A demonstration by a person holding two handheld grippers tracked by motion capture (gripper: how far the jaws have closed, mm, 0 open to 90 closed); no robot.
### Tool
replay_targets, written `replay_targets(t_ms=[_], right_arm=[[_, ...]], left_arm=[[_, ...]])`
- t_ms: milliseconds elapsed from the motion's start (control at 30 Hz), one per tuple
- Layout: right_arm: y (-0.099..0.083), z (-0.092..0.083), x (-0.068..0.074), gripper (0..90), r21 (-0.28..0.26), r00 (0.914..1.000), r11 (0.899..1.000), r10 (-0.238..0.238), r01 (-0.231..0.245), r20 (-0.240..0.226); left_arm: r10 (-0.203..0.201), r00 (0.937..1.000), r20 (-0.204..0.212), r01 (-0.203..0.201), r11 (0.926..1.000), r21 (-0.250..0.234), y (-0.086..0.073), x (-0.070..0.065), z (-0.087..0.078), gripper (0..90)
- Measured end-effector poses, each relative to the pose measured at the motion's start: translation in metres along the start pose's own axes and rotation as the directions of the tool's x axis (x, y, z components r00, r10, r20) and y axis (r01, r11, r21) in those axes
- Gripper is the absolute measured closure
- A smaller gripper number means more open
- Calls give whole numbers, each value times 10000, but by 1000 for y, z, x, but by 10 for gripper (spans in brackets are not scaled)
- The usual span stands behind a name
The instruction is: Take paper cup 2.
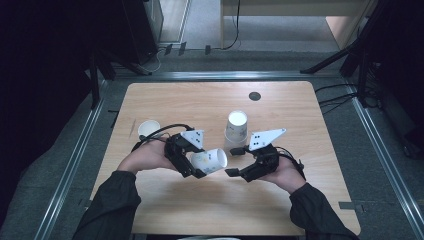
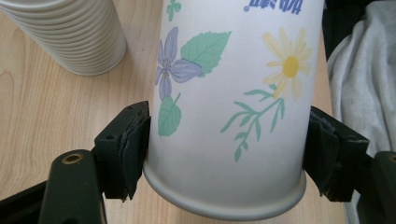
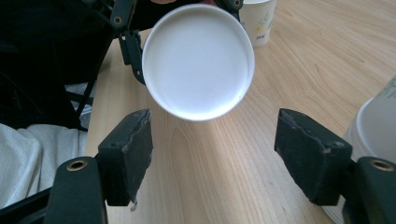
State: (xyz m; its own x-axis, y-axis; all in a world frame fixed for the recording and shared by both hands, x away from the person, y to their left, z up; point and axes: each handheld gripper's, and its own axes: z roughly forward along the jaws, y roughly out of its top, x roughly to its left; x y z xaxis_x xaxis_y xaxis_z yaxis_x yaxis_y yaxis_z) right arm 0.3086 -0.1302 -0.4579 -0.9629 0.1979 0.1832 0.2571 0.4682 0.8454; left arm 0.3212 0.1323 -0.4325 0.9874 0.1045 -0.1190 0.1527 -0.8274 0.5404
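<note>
- Left gripper [image 1: 199, 166] sat near the middle of the table [image 1: 165, 100], a little toward the near edge, jaws clamped on a flowered paper cup [image 1: 209, 161].
- In the left gripper view the cup [image 2: 229, 107] stood between the two black pads, both pressing its wall just above the rolled rim; printed leaves, a violet flower and a yellow daisy faced the camera.
- The cup was held off the table and lying sideways (base end toward the right gripper, as the high view showed it).
- Right gripper [image 1: 235, 161] was just beside the cup, jaws apart and nothing between them.
- In the right gripper view the cup's round white end [image 3: 198, 60] hung ahead of the open pads, not touching either one.
- A stack of upturned paper cups [image 1: 236, 126] stood past the right gripper, toward the far edge; its ribbed side [image 2: 70, 35] showed in the left gripper view.
- A single upright cup [image 1: 148, 129] stood near the left edge, well apart from the held one.
- A dark round disc [image 1: 255, 96] lay by the far edge.
</note>
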Motion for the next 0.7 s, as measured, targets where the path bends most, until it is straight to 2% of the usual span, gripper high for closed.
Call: replay_targets(t_ms=[333, 700], right_arm=[[2, 4, 1, 278, 27, 10000, 10000, -63, 63, -49], [5, 13, 4, 250, 90, 9995, 10000, -39, 42, -322]], left_arm=[[228, 9997, -52, -224, 9972, 710, 10, -1, 10, 241], [351, 9992, -214, -328, 9945, 996, 12, -2, 12, 241]])
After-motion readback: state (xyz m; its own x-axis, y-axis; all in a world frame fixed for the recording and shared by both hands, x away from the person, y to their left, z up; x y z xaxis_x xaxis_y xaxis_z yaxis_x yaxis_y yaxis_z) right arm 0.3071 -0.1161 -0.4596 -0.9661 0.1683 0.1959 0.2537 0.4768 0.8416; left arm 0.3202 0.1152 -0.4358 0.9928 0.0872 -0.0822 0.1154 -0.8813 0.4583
